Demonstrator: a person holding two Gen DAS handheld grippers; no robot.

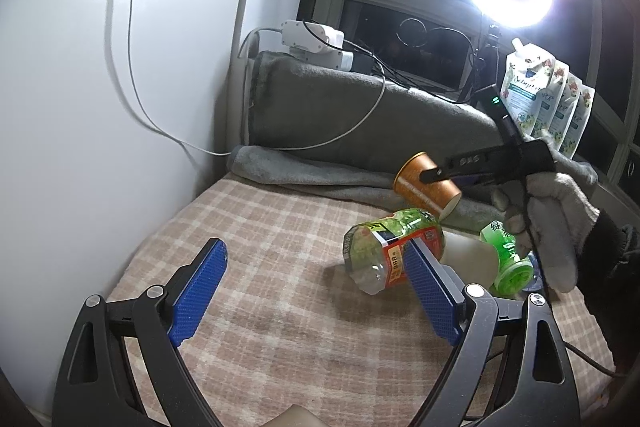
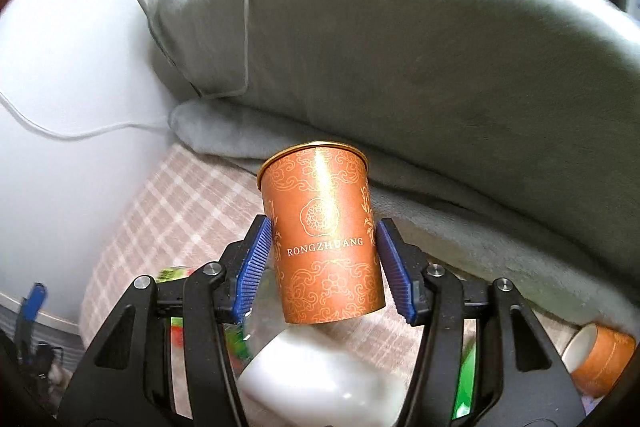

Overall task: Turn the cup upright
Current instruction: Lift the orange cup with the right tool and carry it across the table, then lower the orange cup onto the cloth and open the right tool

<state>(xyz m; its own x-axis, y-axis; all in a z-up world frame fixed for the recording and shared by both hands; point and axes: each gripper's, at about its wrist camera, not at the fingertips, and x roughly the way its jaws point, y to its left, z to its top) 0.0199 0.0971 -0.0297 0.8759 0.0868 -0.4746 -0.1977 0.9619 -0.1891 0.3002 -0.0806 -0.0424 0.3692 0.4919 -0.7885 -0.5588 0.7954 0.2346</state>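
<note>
An orange paper cup (image 2: 324, 235) with gold patterns and the word RONGZHUANG is clamped between the blue pads of my right gripper (image 2: 324, 251). It is held in the air above the checked bedding. In the left wrist view the cup (image 1: 426, 183) hangs tilted, held by the right gripper (image 1: 434, 174) in a gloved hand (image 1: 548, 223). My left gripper (image 1: 316, 283) is open and empty, low over the checked cloth, left of the cup.
A plastic bottle (image 1: 390, 247) with a green and orange label lies on the checked cloth (image 1: 260, 235). A green container (image 1: 508, 259) and a white object (image 2: 320, 379) lie beside it. A second orange cup (image 2: 600, 359) lies on its side. A grey blanket (image 1: 360, 107) rises behind.
</note>
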